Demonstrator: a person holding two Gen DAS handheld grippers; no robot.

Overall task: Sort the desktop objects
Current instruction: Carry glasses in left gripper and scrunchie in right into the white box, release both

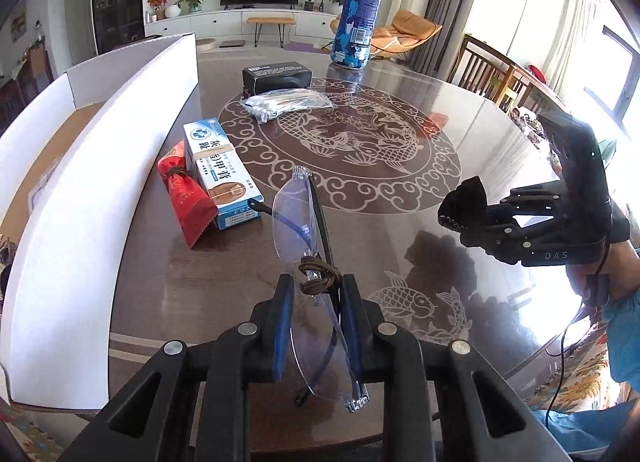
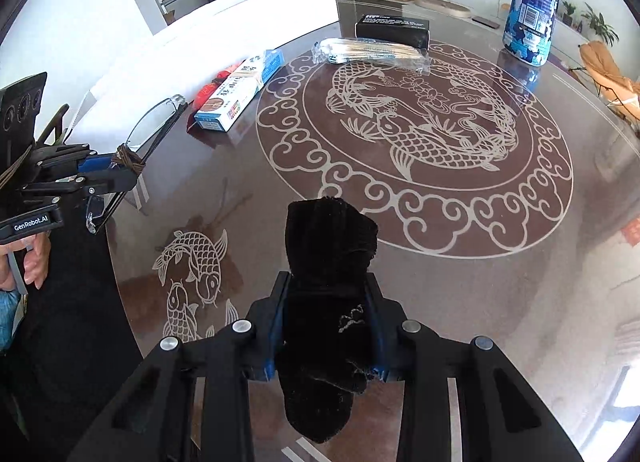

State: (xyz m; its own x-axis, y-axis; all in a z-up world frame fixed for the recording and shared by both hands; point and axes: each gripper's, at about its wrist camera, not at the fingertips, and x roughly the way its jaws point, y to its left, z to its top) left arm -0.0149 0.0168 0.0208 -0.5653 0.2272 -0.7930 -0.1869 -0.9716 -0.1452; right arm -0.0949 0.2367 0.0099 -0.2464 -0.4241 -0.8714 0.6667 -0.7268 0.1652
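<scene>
Above the round brown worktop [image 1: 460, 133], both tools point steeply downward and each is clamped on something lifted clear of the glossy surface. Nearer the white box [image 1: 80, 189] than its partner, the left tool [image 1: 316, 294] has its blue pads closed tightly on a pair of rimless glasses [image 1: 304, 221], folded and bound with brown cord, one lens reaching away from the pads; seen from the right wrist, a bare hand [image 2: 28, 262] grips its handle below a plate reading "GenRobot.AI". Farther from the box, the right tool [image 2: 328, 302] has its pads pressed on a black sock [image 2: 332, 258] that stands up between the fingers and hangs down behind them; from the left wrist its black body shows the letters "DAS". Beside the box lie a red packet [image 1: 184, 197] and, touching it, a blue-and-white carton [image 1: 224, 173] printed with Chinese characters that are too distorted for me to read surely. Beyond these, farther from the box, sit a clear bag of cotton swabs [image 1: 286, 101] and a black carton [image 1: 278, 75] with white print too small to read. A blue camouflage bottle [image 1: 358, 17] with a barcode label stands upright at the far edge.
</scene>
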